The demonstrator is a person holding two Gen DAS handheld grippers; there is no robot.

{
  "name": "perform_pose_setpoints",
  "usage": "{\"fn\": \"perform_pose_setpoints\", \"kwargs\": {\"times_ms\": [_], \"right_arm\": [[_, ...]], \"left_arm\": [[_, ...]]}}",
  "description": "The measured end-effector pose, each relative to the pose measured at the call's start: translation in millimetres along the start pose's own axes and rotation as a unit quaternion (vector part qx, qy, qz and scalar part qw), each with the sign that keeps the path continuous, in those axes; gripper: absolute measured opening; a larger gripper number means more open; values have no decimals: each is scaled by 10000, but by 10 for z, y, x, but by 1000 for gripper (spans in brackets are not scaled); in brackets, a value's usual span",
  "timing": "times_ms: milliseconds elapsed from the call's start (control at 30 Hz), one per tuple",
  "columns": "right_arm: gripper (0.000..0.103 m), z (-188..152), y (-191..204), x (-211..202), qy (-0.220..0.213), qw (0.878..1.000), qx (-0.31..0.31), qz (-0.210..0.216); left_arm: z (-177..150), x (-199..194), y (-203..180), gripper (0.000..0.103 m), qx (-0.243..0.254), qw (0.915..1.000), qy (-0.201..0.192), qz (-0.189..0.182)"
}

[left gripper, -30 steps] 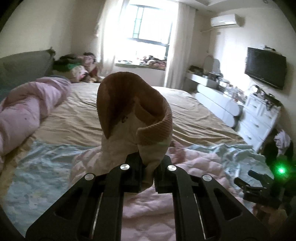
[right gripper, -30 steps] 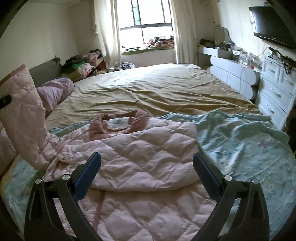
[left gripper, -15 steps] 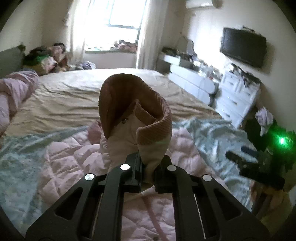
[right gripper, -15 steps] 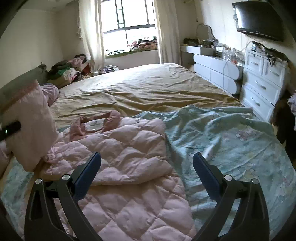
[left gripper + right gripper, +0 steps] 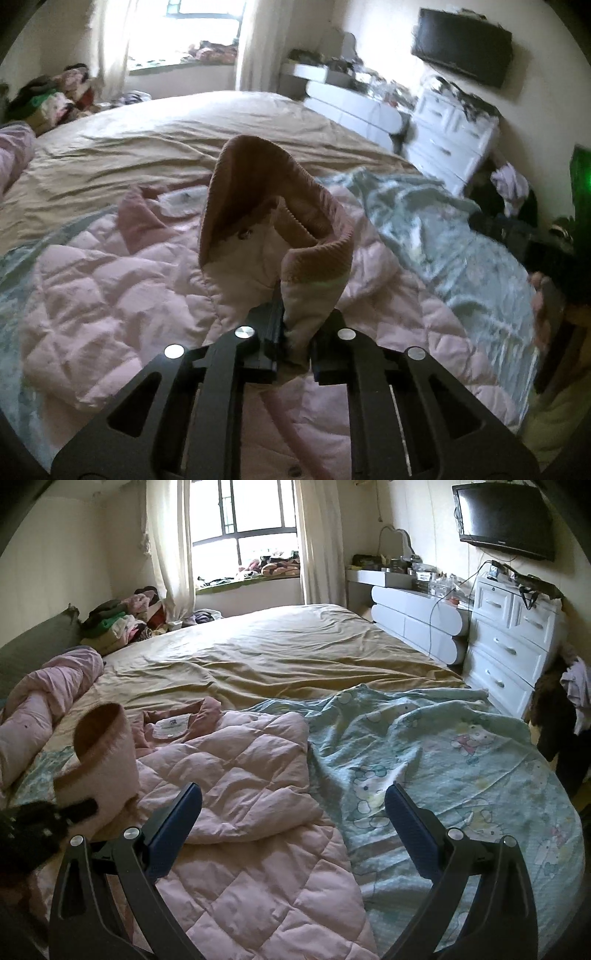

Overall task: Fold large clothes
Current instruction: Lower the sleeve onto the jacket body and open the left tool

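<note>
The left gripper (image 5: 291,332) is clamped on the ribbed sleeve cuff (image 5: 280,218) of the pink quilted jacket (image 5: 236,775) spread on the bed (image 5: 295,646), the right gripper (image 5: 293,812) hangs released above it, indicating a sleeve-fold step requiring placement across the jacket body.

Both are black with silver screws — the right gripper (image 5: 293,816) (blue pads (image 5: 173,827)), the left gripper (image 5: 295,345).

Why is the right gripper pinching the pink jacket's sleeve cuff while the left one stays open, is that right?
Not quite: the grippers are swapped. The left wrist view shows the left gripper shut on the pink jacket's sleeve cuff. The right wrist view shows the right gripper open, holding nothing.
</note>
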State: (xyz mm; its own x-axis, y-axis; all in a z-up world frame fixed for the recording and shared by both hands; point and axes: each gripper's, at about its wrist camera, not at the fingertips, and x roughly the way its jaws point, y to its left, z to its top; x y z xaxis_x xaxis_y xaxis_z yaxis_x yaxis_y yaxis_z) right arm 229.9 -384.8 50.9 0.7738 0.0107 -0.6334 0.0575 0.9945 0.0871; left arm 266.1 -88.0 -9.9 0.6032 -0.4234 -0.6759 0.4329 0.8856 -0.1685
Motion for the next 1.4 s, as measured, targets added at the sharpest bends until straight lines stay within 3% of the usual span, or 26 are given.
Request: {"fn": "perform_pose_setpoints", "kwargs": {"times_ms": [133,233,333,400,467,567,700,1067,1267,1400], "right_arm": [[99,-19,6,28,74,10000,5,-17],[99,-31,28,48,114,9999,-19,-16],[99,-21,67,77,167,9999,-22,-20],[99,3,100,77,161,9999,-16,32],[99,26,141,64,143,9998,-40,95],[99,63,216,52,143,9997,-58,187],[99,93,305,28,119,9993,-56,344],[99,108,660,58,200,9974,-87,683],[99,63,851,127,287,9957,-83,880],[99,-1,980,214,412,9943,-100,975]], "left_arm": [[-117,191,-125,10,284,9994,219,-29],[-173,274,-193,21,340,9988,341,-133],[-252,311,-265,42,375,9978,457,-310],[-293,284,-316,64,417,9976,452,-309],[-308,247,-343,67,431,9974,469,-345],[-302,128,-383,81,439,9960,512,-588],[-290,-73,-336,93,563,9972,429,-244],[-190,-593,558,94,-100,9962,209,839],[-273,-898,1054,94,-289,9885,118,1477],[-334,-1047,1345,94,-490,9844,49,1688]]}}
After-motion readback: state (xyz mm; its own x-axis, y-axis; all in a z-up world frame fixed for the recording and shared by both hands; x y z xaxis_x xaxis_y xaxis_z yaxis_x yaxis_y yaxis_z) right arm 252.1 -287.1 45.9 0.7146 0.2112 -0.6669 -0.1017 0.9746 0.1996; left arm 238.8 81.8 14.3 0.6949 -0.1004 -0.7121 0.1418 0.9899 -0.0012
